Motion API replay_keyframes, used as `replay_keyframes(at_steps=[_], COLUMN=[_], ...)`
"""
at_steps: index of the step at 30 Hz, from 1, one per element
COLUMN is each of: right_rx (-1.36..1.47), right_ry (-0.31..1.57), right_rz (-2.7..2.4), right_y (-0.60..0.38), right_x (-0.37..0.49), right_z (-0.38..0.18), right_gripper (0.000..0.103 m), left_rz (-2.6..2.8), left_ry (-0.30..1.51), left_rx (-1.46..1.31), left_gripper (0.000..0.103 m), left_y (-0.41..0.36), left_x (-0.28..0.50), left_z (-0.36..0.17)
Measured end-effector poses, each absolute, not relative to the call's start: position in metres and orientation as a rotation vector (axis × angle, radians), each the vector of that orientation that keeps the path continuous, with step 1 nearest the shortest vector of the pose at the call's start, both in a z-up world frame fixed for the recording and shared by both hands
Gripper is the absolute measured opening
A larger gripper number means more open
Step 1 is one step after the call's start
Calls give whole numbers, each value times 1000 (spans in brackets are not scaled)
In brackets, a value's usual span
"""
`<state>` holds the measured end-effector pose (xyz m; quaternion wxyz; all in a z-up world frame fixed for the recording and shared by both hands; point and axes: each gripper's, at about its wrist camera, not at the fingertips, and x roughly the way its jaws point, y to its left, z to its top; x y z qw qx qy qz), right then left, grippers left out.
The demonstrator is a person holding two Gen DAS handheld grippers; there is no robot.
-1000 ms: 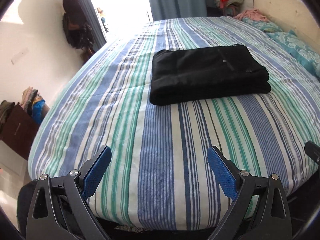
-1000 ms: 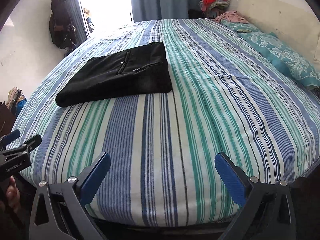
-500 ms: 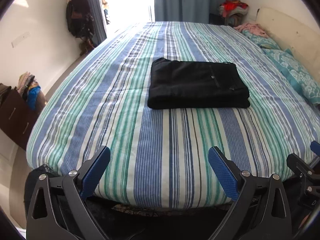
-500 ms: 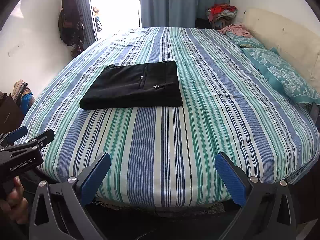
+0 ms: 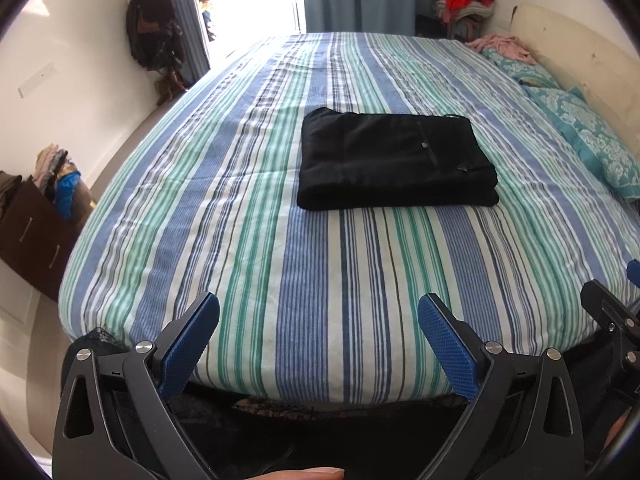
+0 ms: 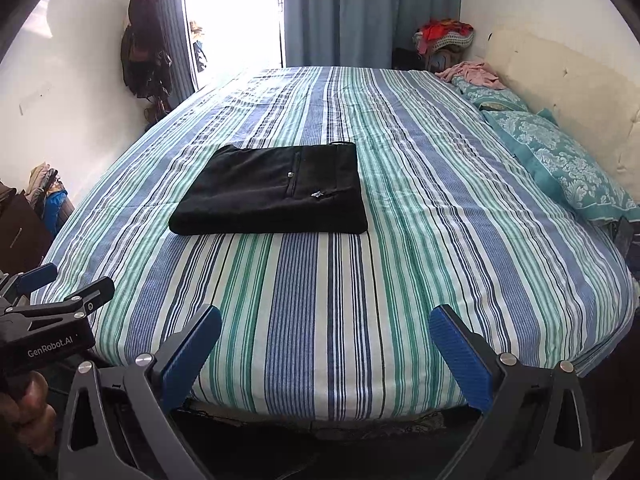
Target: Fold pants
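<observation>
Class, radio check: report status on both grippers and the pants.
Left gripper open, empty. Right gripper open, empty. Black fabric pants folded into a rectangle on the striped bedsheet. Nothing between grippers and pants.

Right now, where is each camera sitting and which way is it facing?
Left wrist: at the bed's foot edge, looking up the striped bed at the folded black pants; shows the open left tongs and a fingertip.
Right wrist: beside it, further right, same heading; shows the open right tongs and the left tongs' side.
Shared: pants, bed, teal pillows, curtains.
</observation>
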<state>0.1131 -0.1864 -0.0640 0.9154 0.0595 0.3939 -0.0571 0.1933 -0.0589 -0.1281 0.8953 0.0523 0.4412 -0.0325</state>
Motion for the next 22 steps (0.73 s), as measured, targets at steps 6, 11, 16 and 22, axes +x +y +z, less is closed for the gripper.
replay_keyframes(at_steps=[6,11,16,22], right_rx=[126,109,105,111], right_ry=[825,806,808,812], right_rz=[-117,-125,-124,-123], right_y=[-184,-181,-180,-180], right_x=[115,116,116,114], right_z=[-66,-59,-61,-64], right_gripper=[103,103,103,103], left_rz=[-73,-74,-74,-48], left_ry=[911,904,901,883], left_rx=[105,104,104,108], left_gripper=[100,100,100,100], left_y=[-58,-57,-57,-56], left_x=[193,193,193,190], left_z=[-125,-122,-122,-119])
